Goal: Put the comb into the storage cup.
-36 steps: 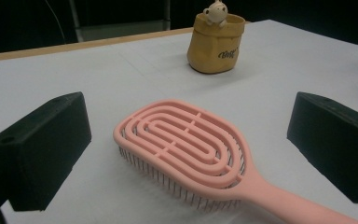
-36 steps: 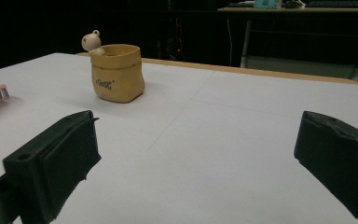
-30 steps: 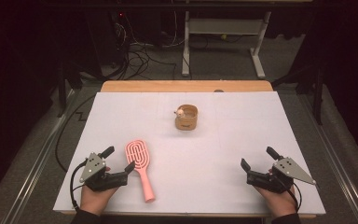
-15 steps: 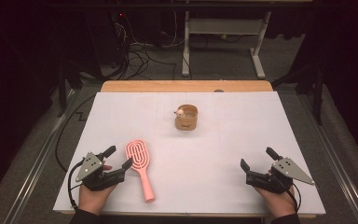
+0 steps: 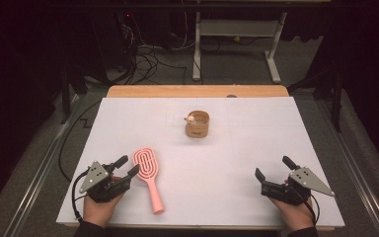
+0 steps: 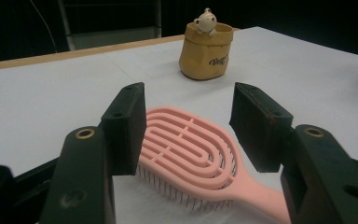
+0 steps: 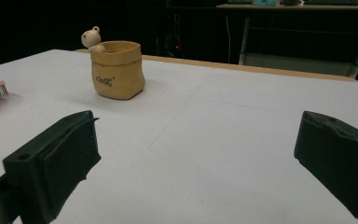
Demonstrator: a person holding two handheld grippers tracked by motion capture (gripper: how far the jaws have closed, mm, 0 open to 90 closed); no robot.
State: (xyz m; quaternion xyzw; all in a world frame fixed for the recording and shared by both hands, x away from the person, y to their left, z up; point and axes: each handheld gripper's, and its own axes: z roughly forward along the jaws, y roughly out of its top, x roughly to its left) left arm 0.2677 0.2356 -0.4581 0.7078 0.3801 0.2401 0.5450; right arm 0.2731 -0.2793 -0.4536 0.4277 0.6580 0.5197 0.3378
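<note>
A pink hairbrush (image 5: 147, 175) lies flat on the white table, head away from me and handle pointing to the front edge. My left gripper (image 5: 128, 164) rests at the brush's left side. In the left gripper view the brush head (image 6: 191, 149) sits between its jaws; they have just been closing. The left pad (image 6: 126, 130) is at the head's edge and the right pad (image 6: 256, 126) stands apart from it. My right gripper (image 5: 272, 167) rests at the front right, open wide with nothing between its jaws (image 7: 196, 140).
A small tan pot (image 5: 197, 124) with a bear figure on its rim stands near the table's middle back; it is also in the left gripper view (image 6: 206, 46) and the right gripper view (image 7: 116, 70). A wooden strip (image 5: 197, 91) runs along the far edge.
The left gripper's jaws have narrowed around the brush head. Both hands, the brush and the pot have stayed in place.
</note>
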